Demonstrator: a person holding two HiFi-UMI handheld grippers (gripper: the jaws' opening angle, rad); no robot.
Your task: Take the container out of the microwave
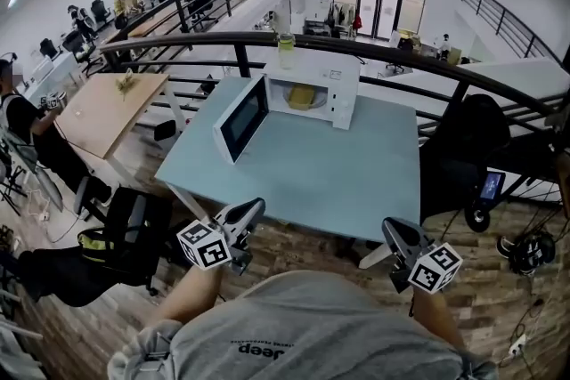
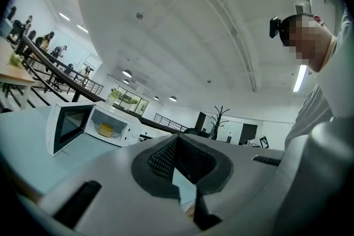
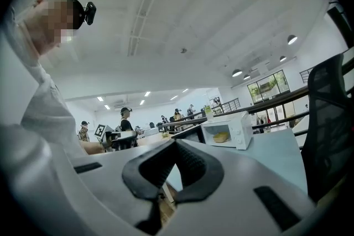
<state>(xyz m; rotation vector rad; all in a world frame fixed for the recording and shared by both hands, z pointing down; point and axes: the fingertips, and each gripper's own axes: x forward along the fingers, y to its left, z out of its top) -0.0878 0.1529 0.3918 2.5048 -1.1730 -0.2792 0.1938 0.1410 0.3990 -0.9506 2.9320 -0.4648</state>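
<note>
A white microwave (image 1: 322, 84) stands at the far edge of the pale blue table (image 1: 312, 173), its door (image 1: 241, 117) swung open to the left. A yellow container (image 1: 301, 97) sits inside the cavity. The left gripper view shows the microwave (image 2: 119, 129) and container (image 2: 105, 130) far off; so does the right gripper view, with microwave (image 3: 231, 130) and container (image 3: 221, 136). My left gripper (image 1: 252, 209) and right gripper (image 1: 393, 230) hover at the table's near edge, well short of the microwave. Both point level and hold nothing, their jaws together, seen close up as left gripper (image 2: 178, 146) and right gripper (image 3: 176, 146).
A jar with green contents (image 1: 286, 50) stands on top of the microwave. A black railing (image 1: 401, 53) curves behind the table. A black office chair (image 1: 134, 231) is at the left, another dark chair (image 1: 476, 147) at the right. A wooden table (image 1: 111, 107) stands further left.
</note>
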